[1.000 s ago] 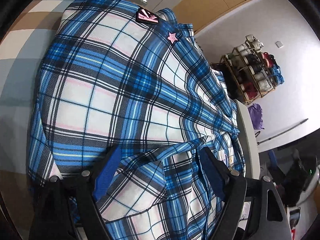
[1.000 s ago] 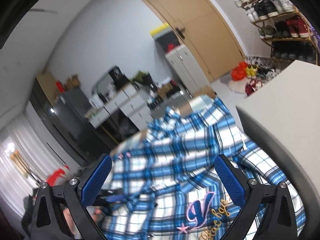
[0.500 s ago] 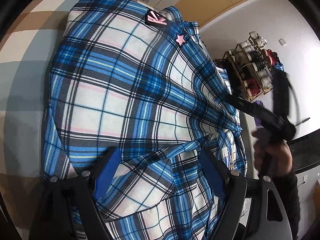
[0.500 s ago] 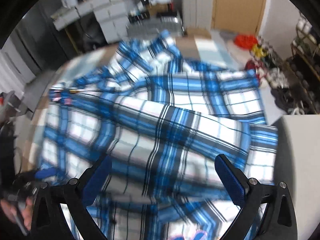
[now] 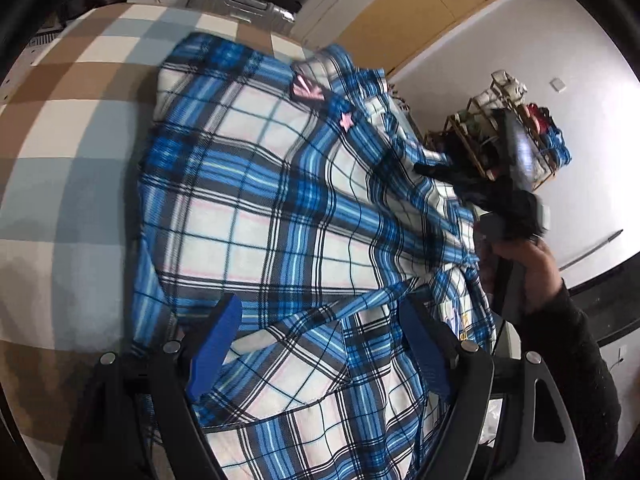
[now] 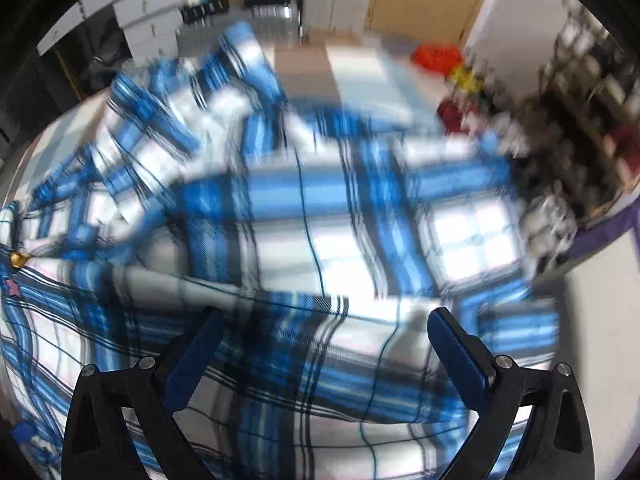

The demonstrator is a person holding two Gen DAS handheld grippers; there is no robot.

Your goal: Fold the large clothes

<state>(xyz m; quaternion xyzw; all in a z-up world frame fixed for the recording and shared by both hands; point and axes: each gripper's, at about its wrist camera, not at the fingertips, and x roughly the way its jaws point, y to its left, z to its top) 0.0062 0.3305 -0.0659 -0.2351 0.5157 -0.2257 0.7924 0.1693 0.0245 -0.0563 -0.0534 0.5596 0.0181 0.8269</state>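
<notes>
Blue-and-white plaid shirt (image 5: 280, 208) lies spread across the checked desk (image 5: 68, 152), reaching its right edge. The left gripper (image 5: 320, 340) stands wide open over a raised fold near the front edge, pads not pressing. The right gripper (image 6: 324, 356) hovers spread wide above the cloth, gripping nothing.

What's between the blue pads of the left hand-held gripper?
A raised fold of the plaid shirt runs through the open left hand-held gripper, between both pads. The pads don't pinch it. The left wrist view shows this.
</notes>
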